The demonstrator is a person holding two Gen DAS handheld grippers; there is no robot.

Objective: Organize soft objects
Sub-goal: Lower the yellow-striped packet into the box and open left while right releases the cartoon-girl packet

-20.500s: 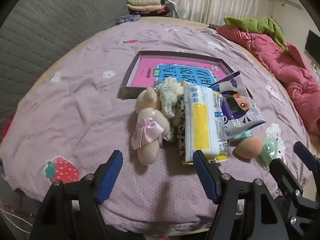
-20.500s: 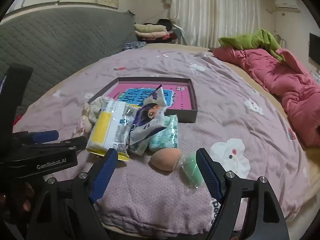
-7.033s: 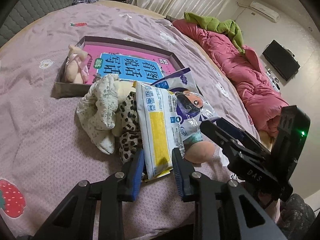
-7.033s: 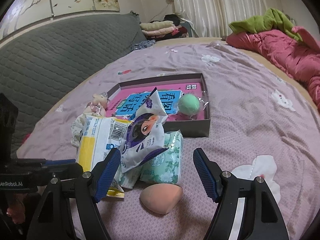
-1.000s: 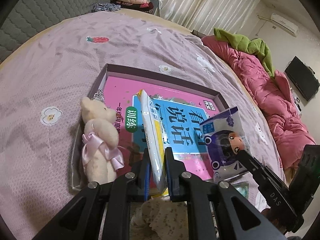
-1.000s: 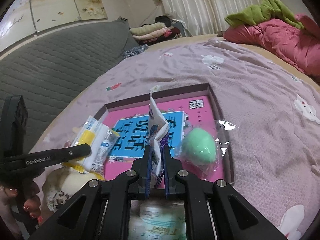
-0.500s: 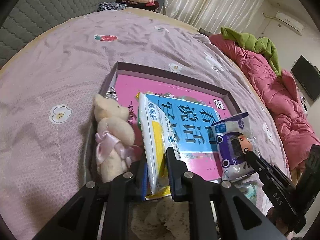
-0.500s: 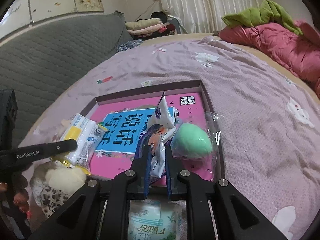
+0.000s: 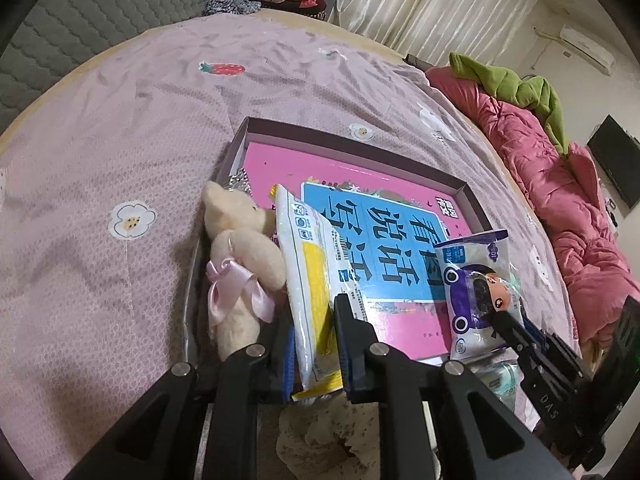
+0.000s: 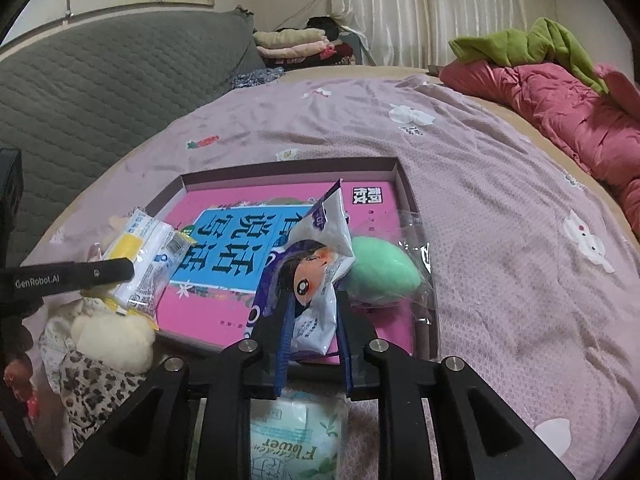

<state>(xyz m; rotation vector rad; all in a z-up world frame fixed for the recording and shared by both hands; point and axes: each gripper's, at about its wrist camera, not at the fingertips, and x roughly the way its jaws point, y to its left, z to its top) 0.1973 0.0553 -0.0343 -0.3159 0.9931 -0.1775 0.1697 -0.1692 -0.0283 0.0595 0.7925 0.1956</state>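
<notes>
My left gripper [image 9: 314, 338] is shut on a white and yellow tissue pack [image 9: 312, 276], which lies low in the shallow box [image 9: 344, 138] beside a cream teddy bear with a pink bow [image 9: 240, 264]. My right gripper [image 10: 314, 326] is shut on a purple and white cartoon pouch [image 10: 310, 276], held over the box's near right part next to a green sponge egg in clear wrap [image 10: 380, 270]. The pouch [image 9: 478, 288] and the tissue pack [image 10: 150, 256] show in each other's views.
A cream and leopard-print soft bundle [image 10: 96, 348] lies on the purple bedspread in front of the box. A green "Flower" tissue pack [image 10: 296, 436] lies under my right gripper. A pink quilt [image 10: 560, 120] is at the right, a grey headboard [image 10: 100, 88] at the left.
Both grippers have lowered their packs toward the box floor; the tissue pack has tipped from on edge to nearly flat beside the bear, and the pouch has come down next to the green sponge.
</notes>
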